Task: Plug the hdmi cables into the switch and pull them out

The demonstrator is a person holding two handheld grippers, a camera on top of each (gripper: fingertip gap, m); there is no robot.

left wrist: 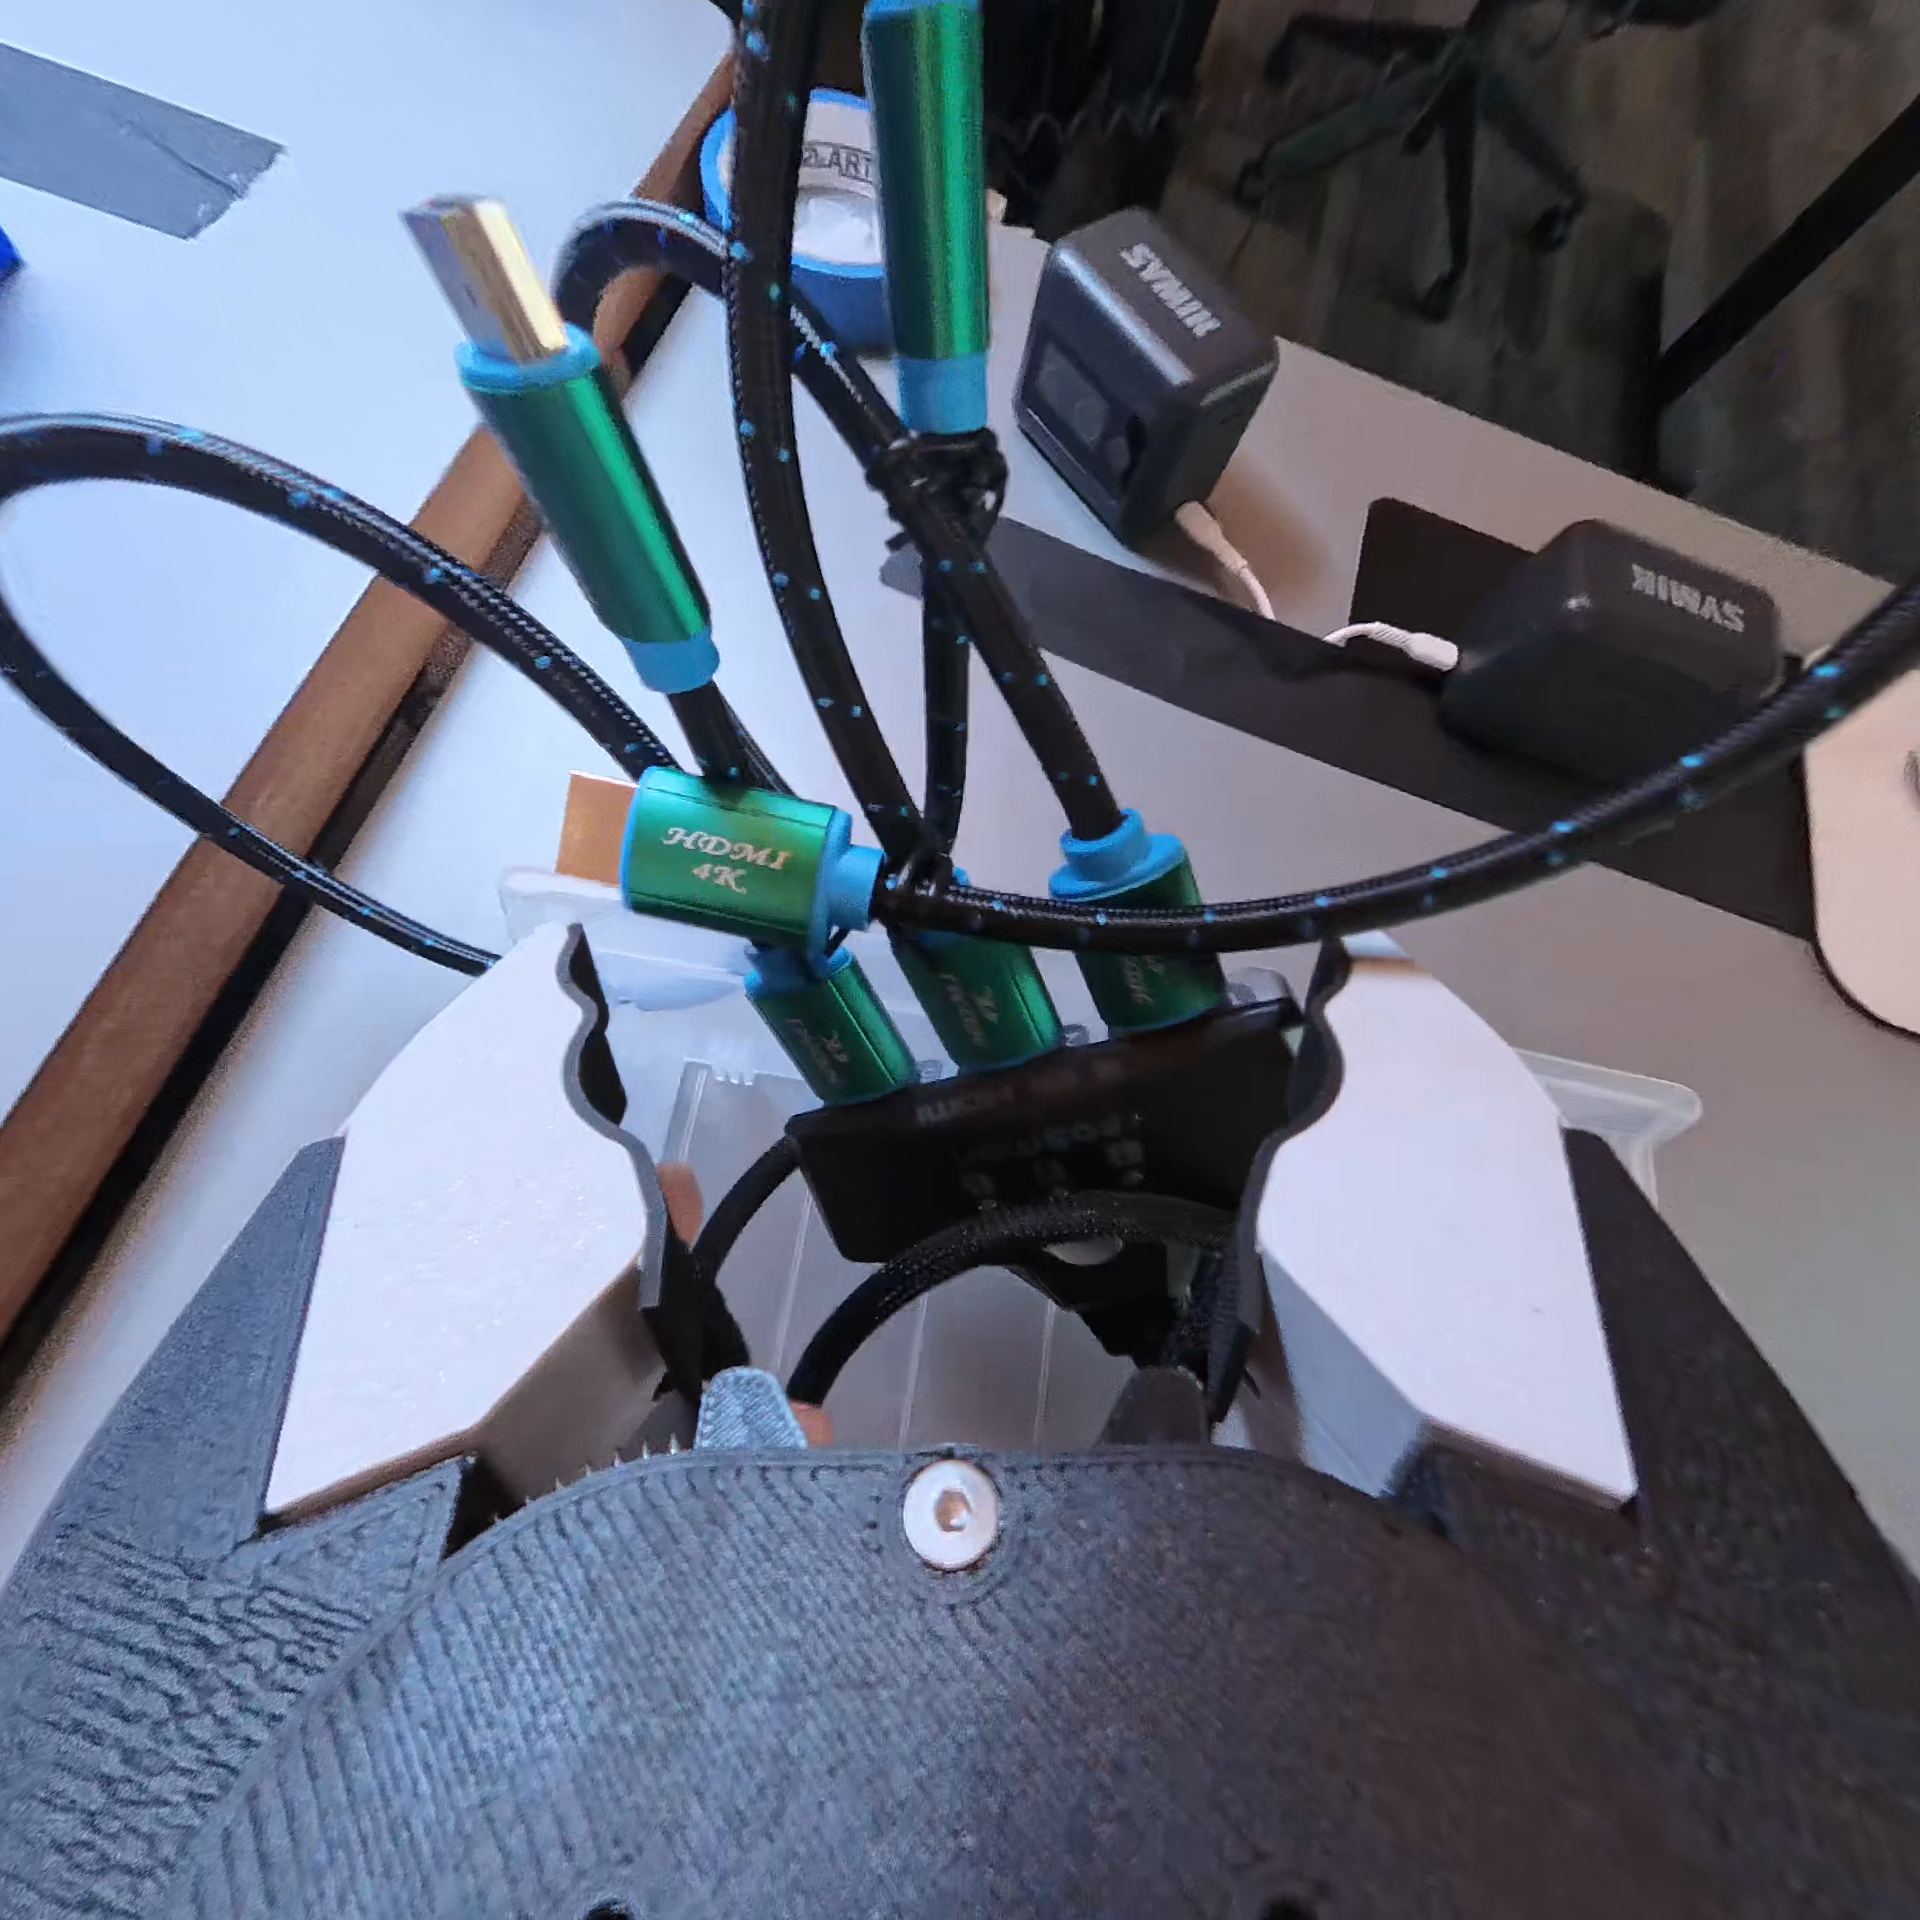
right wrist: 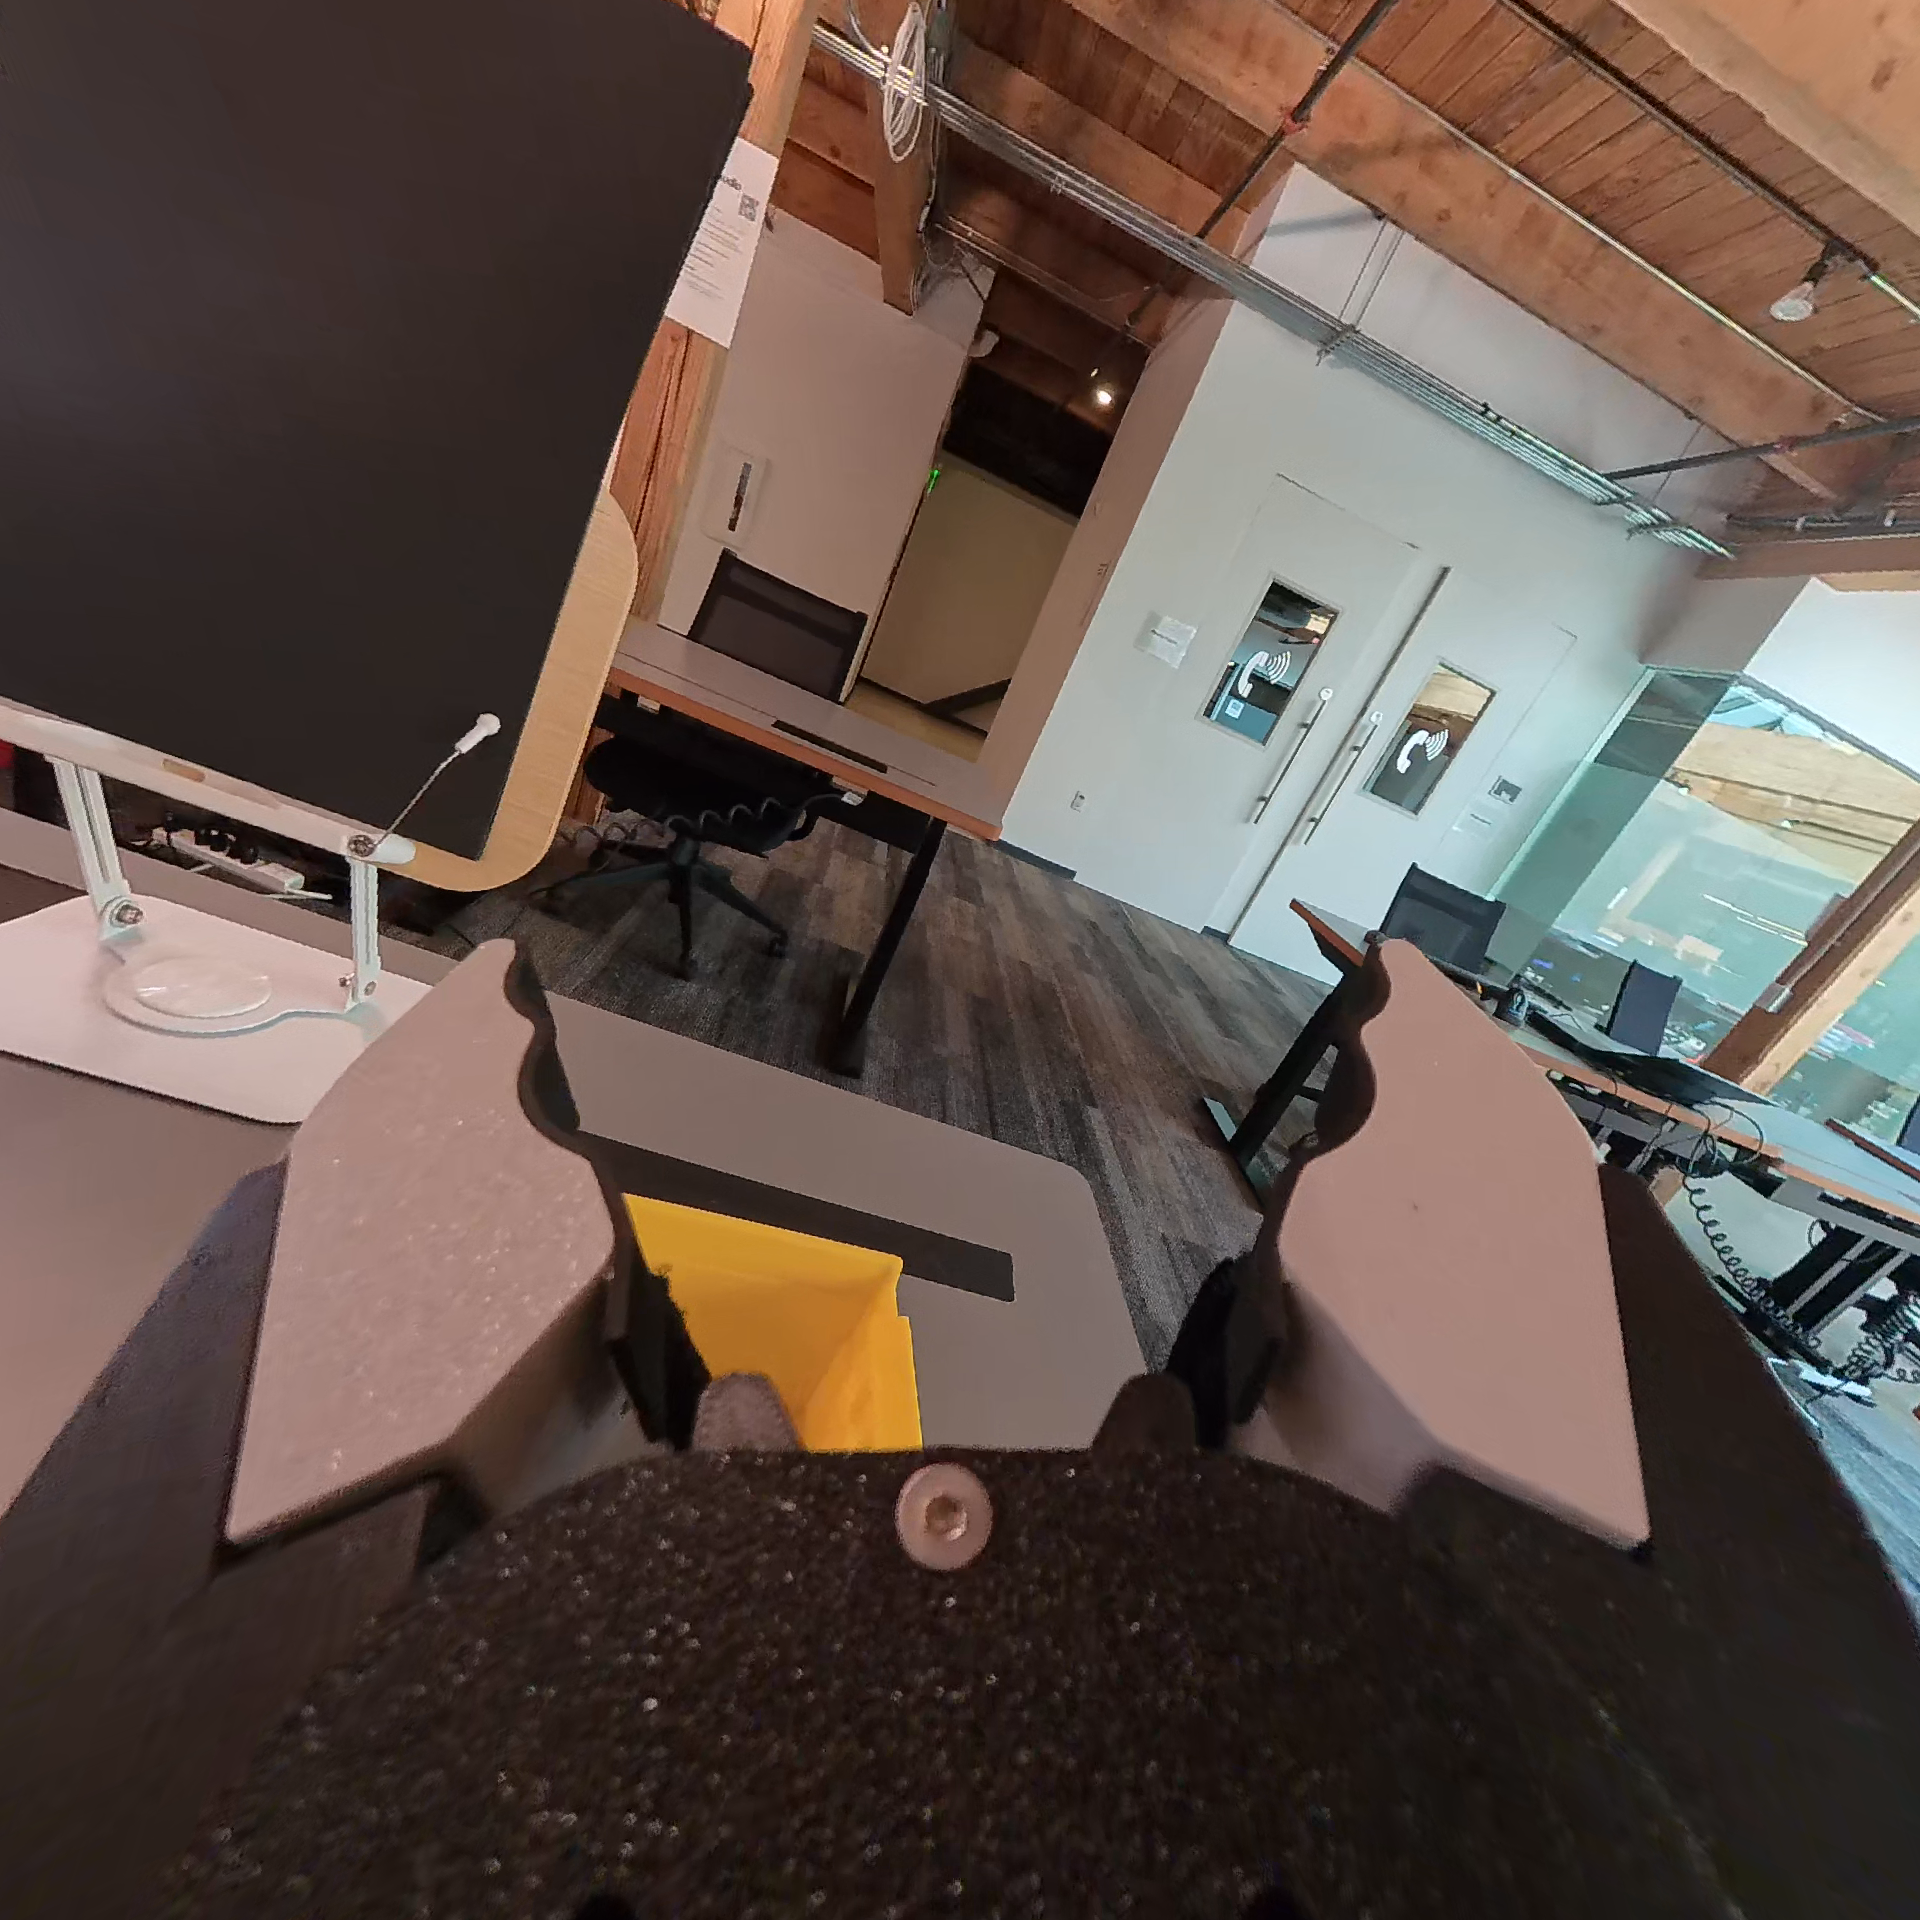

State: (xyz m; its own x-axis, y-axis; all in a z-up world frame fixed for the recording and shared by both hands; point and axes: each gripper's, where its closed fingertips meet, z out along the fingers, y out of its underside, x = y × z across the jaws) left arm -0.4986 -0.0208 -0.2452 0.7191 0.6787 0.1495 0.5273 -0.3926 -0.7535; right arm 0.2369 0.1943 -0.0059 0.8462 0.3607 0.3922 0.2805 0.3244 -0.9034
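My left fingers [left wrist: 951, 1039] stand wide, and the black switch [left wrist: 1049, 1132] sits between them above a clear plastic box [left wrist: 727, 1122]; whether they touch the switch I cannot tell. 3 green HDMI plugs [left wrist: 977, 1003] sit in its far edge. Another 3 plugs are free: 1 lies crosswise just above the seated ones [left wrist: 732, 857], 1 stands up with its gold tip bare [left wrist: 582, 499], and 1 hangs at the top [left wrist: 925, 208]. Their black braided cables [left wrist: 312, 540] loop over the pale worktop [left wrist: 208, 343], which has a brown edge. A blue tape roll [left wrist: 831, 249] and 2 dark chargers [left wrist: 1132, 374] lie farther off, beside a dark slot in the surface.

My right fingers [right wrist: 945, 1039] are spread wide and hold nothing. They point out over the grey worktop [right wrist: 790, 1081] toward an open office. A yellow part [right wrist: 821, 1340] shows low between them. A dark screen [right wrist: 312, 364] on a white stand [right wrist: 187, 997] is at the left. Beyond lie a dark plank floor [right wrist: 1039, 997], a black chair [right wrist: 696, 800], more desks, 2 white doors [right wrist: 1340, 717] and a wooden beam ceiling [right wrist: 1455, 156].
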